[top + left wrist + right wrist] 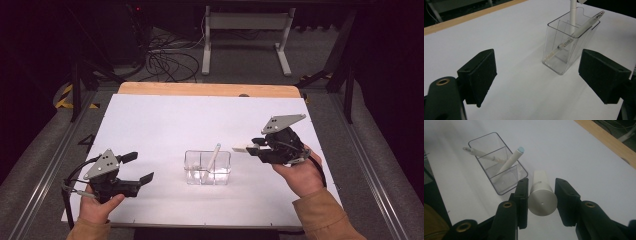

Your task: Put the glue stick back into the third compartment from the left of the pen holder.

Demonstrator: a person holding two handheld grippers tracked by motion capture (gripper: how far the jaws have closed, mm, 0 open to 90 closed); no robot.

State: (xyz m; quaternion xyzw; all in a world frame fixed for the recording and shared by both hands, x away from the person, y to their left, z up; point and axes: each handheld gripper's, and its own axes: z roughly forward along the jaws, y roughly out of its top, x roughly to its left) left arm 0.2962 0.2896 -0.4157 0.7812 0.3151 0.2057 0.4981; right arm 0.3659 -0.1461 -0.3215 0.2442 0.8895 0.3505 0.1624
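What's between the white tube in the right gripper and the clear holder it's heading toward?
Nothing visible. The right gripper holds the white tube above bare table, clear holder beyond. Two pens already lean inside.

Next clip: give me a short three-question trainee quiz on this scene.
1. What does the right hand-held gripper hold?
2. True or false: the clear plastic two-compartment holder stands on the white table.
3. How many pens lean in the holder, seen from the right gripper view: A one, B two, C four?

Key: 1. A white cylindrical marker, clamped between its jaws. 2. True. 3. B, a clear-barrelled pen and a white pen with a blue tip.
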